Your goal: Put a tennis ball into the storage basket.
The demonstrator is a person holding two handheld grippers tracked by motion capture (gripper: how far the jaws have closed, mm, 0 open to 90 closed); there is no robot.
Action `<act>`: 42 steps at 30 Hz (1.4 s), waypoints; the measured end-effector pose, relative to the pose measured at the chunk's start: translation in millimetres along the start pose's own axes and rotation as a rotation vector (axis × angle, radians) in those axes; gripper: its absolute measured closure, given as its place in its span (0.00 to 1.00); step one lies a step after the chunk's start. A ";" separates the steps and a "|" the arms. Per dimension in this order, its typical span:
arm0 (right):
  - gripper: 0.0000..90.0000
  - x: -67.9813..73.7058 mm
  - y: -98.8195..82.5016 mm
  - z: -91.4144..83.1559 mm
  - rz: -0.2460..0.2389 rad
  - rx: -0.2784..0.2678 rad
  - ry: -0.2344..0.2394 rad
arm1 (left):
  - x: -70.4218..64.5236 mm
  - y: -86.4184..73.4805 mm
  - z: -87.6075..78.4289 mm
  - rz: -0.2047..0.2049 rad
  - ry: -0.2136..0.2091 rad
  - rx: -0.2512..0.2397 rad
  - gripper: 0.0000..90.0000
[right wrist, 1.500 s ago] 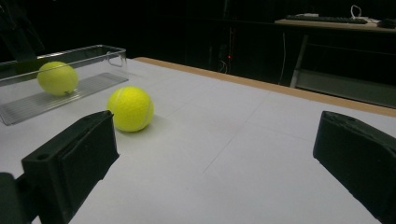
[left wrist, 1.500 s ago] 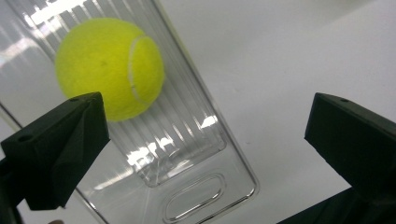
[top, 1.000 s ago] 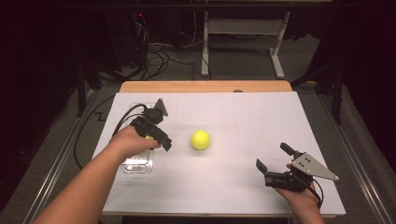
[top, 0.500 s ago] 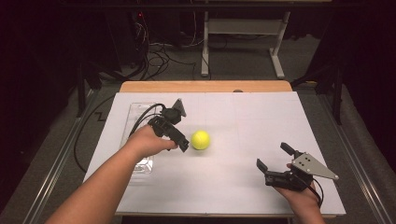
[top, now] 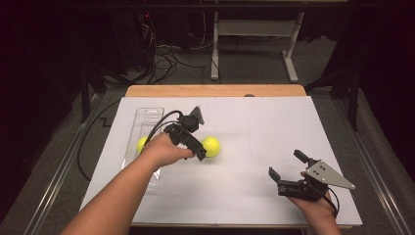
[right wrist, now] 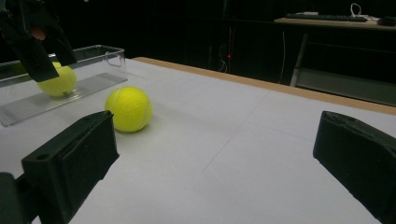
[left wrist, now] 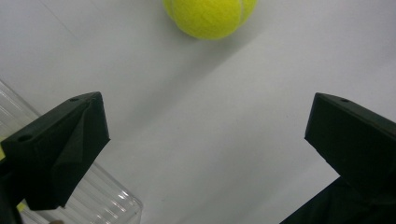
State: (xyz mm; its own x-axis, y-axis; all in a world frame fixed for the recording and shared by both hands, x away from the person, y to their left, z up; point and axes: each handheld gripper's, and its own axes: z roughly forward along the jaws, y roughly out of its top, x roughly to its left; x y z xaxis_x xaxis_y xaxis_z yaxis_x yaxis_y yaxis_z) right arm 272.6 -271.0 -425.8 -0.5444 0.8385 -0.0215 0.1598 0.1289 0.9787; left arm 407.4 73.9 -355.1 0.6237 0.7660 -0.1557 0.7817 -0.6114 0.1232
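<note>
Left gripper (top: 198, 149), jaws wide and empty, lines up on loose yellow tennis ball (top: 211, 146) for pickup; right gripper (top: 288, 171) idles open, empty.

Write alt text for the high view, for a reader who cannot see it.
A person's left gripper, open, reaches a yellow tennis ball on a white table. Behind that hand, a second ball lies in a clear tray. The right gripper rests open at the near right.

One ball (top: 211, 146) on table (top: 254, 196), another ball (top: 142, 144) in tray (top: 147, 115) left
</note>
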 end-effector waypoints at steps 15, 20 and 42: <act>0.00 -0.8 0.2 -2.5 -0.002 -0.007 -0.004 | -14.3 15.2 12.3 0.029 -0.017 0.000 0.01; 0.00 -0.6 0.1 -2.0 -0.005 -0.006 -0.001 | -15.7 19.6 16.6 0.030 -0.018 0.000 0.01; 0.00 -1.7 0.7 -3.7 0.006 -0.014 -0.001 | -1.0 43.0 28.7 -0.027 -0.045 -0.021 0.01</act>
State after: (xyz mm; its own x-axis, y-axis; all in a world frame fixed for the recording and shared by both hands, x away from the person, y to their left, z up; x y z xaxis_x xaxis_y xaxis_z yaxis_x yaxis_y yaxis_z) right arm 270.6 -274.3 -424.3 -0.5425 0.8399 -0.0159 0.1511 0.1162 0.9817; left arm 440.3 41.1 -377.7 0.6018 0.7723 -0.2036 0.7986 -0.5856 0.1392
